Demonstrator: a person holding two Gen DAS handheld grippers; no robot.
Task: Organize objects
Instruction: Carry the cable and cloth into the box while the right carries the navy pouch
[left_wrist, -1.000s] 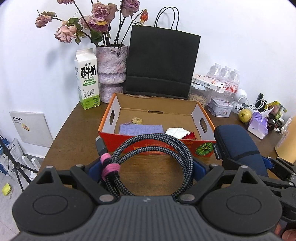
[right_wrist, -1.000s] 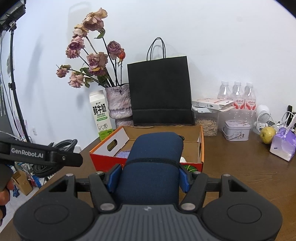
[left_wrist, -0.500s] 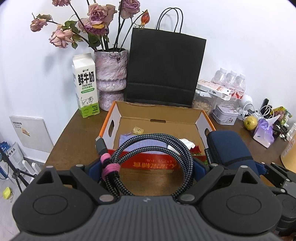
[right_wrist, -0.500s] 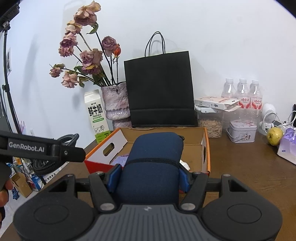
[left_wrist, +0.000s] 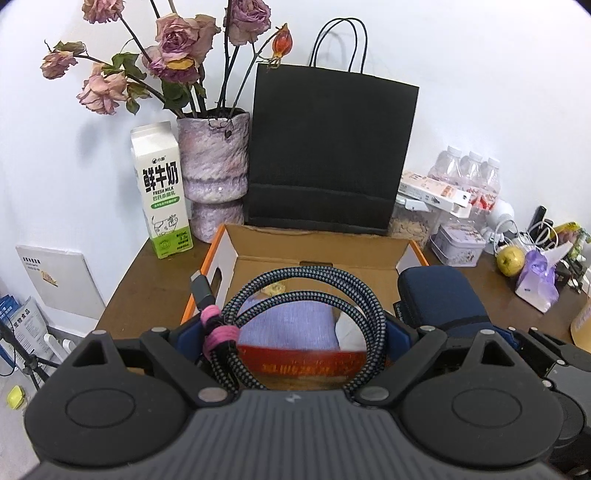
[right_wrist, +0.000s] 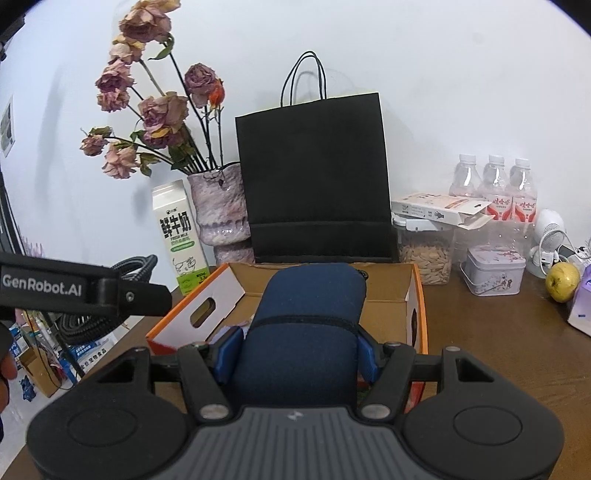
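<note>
Left tongs (left_wrist: 295, 332) clamp a coiled braided cable (left_wrist: 295, 291) and right tongs (right_wrist: 297, 350) a navy pouch (right_wrist: 306, 325), both above the cardboard box (left_wrist: 317, 247).

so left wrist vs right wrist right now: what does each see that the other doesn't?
Only left wrist: the left gripper shut on the coiled cable, the purple cloth in the cardboard box, and the whole tissue pack.

Only right wrist: the right gripper shut on the blue case.

Both: box, blue case, black bag, milk carton, vase, apple, tin.
</note>
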